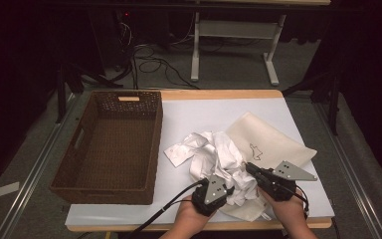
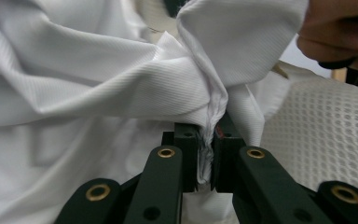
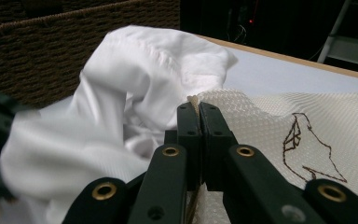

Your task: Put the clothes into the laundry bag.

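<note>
A person's 2 hands work at the near edge of the surface, each holding a claw. The left claw has its jaws clamped on a bunched fold of the crumpled white shirt, which lies heaped near the middle of the white-covered surface, just right of the brown wicker basket. The right claw is closed on the edge of the cream mesh bag, which bears a brown bird-like outline and lies to the right, partly beneath the shirt. The 2 claws sit close together at the shirt's near side.
</note>
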Motion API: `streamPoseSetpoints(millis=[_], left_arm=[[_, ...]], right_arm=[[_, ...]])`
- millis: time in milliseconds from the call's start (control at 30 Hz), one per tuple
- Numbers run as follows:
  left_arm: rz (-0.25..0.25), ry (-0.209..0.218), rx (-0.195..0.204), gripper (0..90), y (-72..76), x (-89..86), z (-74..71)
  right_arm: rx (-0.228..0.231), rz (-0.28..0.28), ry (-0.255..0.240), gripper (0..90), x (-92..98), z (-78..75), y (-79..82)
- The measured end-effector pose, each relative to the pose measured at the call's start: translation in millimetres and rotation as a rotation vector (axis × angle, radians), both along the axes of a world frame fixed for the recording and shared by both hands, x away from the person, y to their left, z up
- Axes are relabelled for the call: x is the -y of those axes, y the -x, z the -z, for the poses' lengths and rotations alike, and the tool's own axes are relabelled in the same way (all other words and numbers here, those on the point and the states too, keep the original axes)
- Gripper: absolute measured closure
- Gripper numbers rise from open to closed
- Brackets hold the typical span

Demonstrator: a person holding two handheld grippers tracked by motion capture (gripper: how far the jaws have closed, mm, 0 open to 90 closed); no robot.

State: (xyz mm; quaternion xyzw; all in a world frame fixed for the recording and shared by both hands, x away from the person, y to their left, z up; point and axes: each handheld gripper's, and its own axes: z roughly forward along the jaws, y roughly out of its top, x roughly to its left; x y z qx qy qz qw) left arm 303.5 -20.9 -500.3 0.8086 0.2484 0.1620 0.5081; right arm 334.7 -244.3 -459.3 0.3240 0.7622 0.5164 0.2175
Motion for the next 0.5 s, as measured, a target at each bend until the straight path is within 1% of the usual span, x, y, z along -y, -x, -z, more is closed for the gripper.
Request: streamPoseSetpoints(millis=[67, 167, 267, 333, 367, 467, 500], left_arm=[[0.006, -0.008, -0.001, 83.6, -1.7, 5.9, 4.0], [0.002, 0.003, -0.032, 83.5, -9.7, 13.4, 10.2], [-0.025, 0.015, -0.047, 83.4, -17.3, 20.6, 11.9], [-0.053, 0.018, -0.054, 83.3, -22.3, 25.3, 11.8], [-0.069, 0.022, -0.062, 83.3, -25.7, 27.8, 11.6], [-0.113, 0.028, -0.064, 83.0, -32.5, 33.5, 10.7], [-0.123, 0.023, -0.06, 82.9, -33.8, 34.7, 10.3]], right_arm=[[-0.001, 0.002, -0.001, 89.4, 0.1, 0.0, 0.1], [-0.005, 0.0, -0.004, 89.4, -0.4, 0.3, 0.1], [-0.01, -0.015, -0.01, 89.4, -1.4, 0.3, 0.6], [-0.016, -0.025, -0.024, 89.5, -1.9, -0.3, 1.9], [-0.011, -0.031, -0.023, 89.5, -1.7, -0.6, 2.1], [-0.008, -0.043, -0.028, 89.5, -2.1, -1.6, 4.2], [-0.01, -0.049, -0.035, 89.5, -2.0, -1.7, 4.5]])
